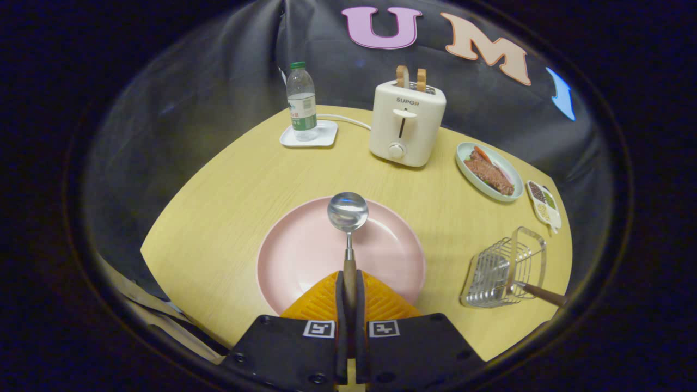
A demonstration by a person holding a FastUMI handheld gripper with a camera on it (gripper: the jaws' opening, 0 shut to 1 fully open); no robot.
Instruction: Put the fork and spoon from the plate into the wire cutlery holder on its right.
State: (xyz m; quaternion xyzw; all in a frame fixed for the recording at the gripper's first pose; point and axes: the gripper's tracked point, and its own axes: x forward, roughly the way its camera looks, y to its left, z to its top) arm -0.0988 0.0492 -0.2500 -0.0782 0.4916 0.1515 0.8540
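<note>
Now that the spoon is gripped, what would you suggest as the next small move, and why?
Probably carry the spoon right toward the wire cutlery holder: the gripper is shut on its handle over the pink plate, and the holder already has one wooden-handled utensil.

The camera rides on the tongs (349, 283), looking forward and down along them from close above the counter (228, 196) (fisheye bends its edges), facing the toaster (407, 124) and the booth wall beyond.
</note>
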